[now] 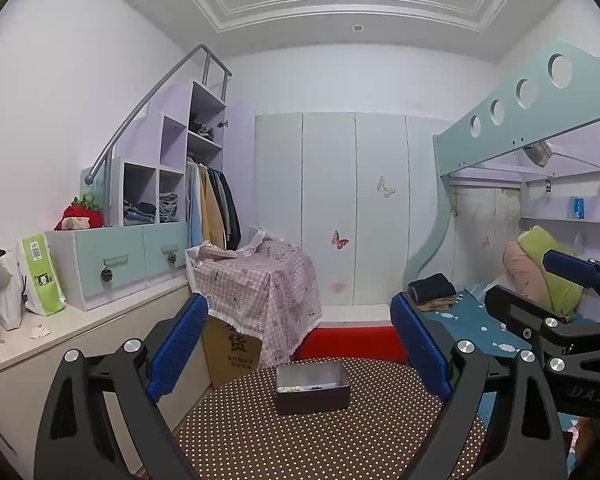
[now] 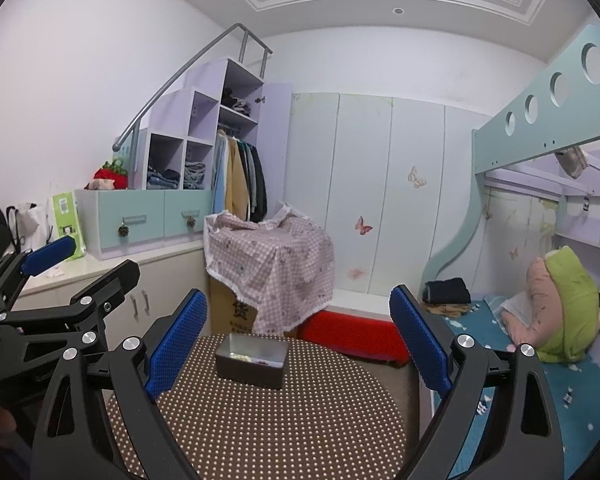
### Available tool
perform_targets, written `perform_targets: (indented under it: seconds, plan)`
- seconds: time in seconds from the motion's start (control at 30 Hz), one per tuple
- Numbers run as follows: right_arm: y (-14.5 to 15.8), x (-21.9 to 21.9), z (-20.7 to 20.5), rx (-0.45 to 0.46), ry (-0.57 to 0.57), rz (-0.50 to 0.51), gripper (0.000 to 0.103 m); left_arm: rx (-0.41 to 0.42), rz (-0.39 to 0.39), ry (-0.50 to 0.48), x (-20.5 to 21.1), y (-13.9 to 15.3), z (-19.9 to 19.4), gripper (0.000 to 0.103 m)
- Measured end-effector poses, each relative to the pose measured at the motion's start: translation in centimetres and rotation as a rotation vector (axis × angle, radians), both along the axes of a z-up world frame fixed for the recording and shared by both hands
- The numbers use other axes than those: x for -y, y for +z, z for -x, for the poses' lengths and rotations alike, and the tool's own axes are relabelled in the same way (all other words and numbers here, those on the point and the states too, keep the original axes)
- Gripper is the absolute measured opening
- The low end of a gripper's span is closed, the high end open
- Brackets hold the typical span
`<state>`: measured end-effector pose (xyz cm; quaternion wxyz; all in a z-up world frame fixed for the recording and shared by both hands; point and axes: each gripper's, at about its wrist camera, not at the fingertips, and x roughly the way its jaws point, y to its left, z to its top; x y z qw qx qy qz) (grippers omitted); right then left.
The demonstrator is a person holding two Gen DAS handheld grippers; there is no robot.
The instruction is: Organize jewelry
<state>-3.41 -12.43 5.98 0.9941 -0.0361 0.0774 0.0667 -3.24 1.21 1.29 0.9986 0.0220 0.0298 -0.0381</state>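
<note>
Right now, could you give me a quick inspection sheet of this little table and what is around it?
Surface: round polka-dot table, mostly bare.
Job's things: metal tin standing open on the table, pale beads and darker beads inside.
Clutter: nothing seen on the table.
Grippers: left gripper open, empty; right gripper open, empty; both short of the tin.
Cables: nothing seen.
Surroundings: cardboard box under a checked cloth, red stool, bunk bed, open wardrobe with hanging clothes.
</note>
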Motion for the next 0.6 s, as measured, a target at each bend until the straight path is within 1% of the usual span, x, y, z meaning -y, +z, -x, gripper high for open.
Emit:
perform_targets:
  seconds: [0.6]
  plan:
    - [-0.03, 0.17, 0.06, 0.000, -0.001, 0.001, 0.090, -0.003, -0.001, -0.001, -0.04, 0.03, -0.01, 0.090]
